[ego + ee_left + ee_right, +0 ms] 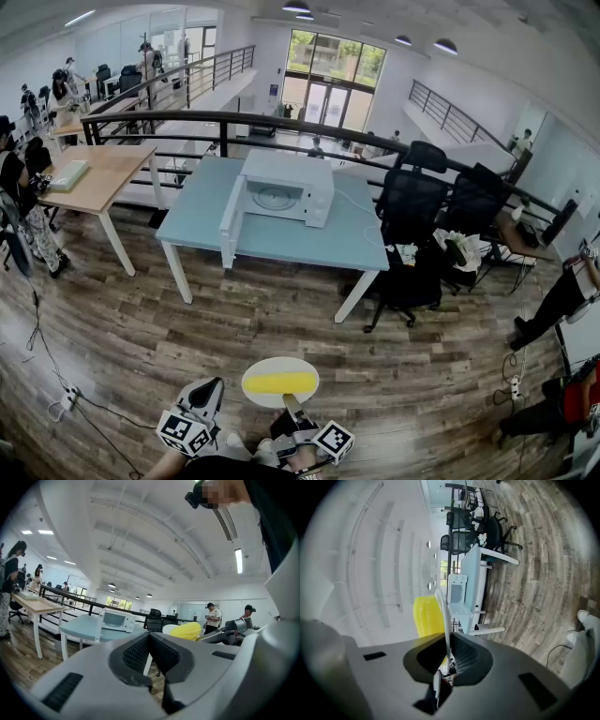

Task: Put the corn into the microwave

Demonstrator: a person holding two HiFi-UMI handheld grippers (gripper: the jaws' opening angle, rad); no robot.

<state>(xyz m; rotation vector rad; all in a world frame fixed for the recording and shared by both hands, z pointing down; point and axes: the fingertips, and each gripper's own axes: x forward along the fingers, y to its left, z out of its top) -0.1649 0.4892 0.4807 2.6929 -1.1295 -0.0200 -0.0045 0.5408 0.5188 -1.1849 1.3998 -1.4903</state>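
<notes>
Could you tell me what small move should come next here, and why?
Probably carry the plate forward towards the microwave, keeping it level. The right gripper pinches the plate's rim, the corn lies loose on it, and the microwave stands open on the table, well ahead.

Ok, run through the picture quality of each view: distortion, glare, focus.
Head view: strong fisheye, the railing bows into an arc, and the windows are blown out. Left gripper view: edges curve, the ceiling lamp glares, and the microwave stays fairly sharp. Right gripper view: turned sideways with the floor at right, dark rounded corners, and a washed-out ceiling behind the corn and plate.
</notes>
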